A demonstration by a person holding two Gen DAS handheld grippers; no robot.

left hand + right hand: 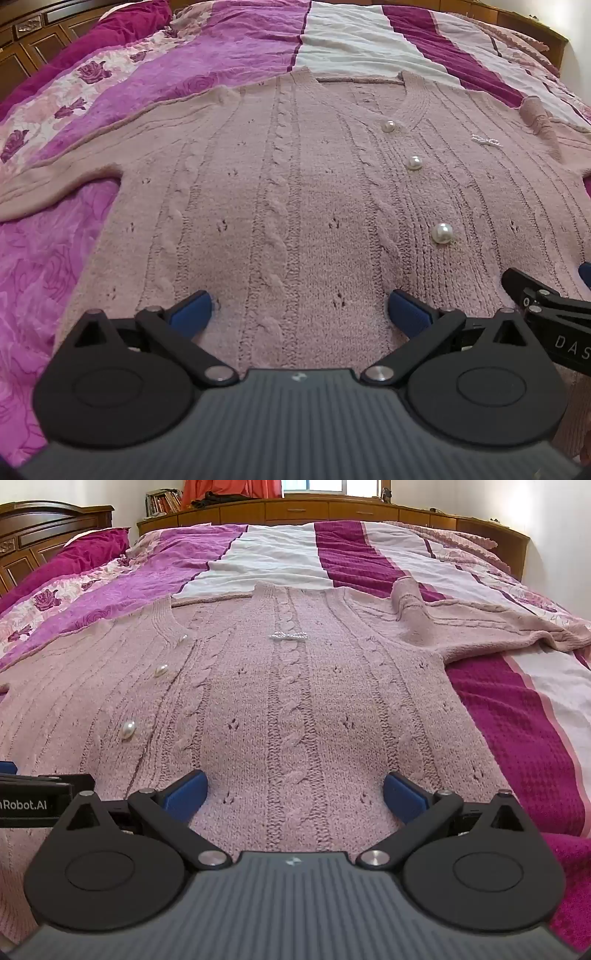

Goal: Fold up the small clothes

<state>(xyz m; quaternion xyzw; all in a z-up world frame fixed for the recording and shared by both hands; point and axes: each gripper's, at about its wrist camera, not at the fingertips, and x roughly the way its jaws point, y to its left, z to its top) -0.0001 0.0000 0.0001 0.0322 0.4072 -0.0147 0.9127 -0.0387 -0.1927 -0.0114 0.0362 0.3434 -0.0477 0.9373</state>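
Note:
A dusty-pink cable-knit cardigan (pixel 295 192) with pearl buttons (pixel 442 233) lies spread flat, front up, on the bed. My left gripper (pixel 300 310) hovers over its lower left half, jaws wide apart, nothing between the blue pads. The right gripper (pixel 295 790) stands open over the lower right half, also with nothing in it. In the right wrist view the cardigan (pixel 295 701) shows a small pearl bow (pixel 288 635), and its right sleeve (pixel 413 613) is bunched and folded back near the shoulder. The left sleeve (pixel 55 177) stretches out to the left.
The bed cover (pixel 517 720) is striped in magenta, white and floral pink. A magenta pillow (pixel 85 554) and dark wooden headboard (pixel 44 520) are at the far left. Wooden cabinets (pixel 332 511), books and a window line the far wall. The other gripper's arm (pixel 554 314) shows at the right edge.

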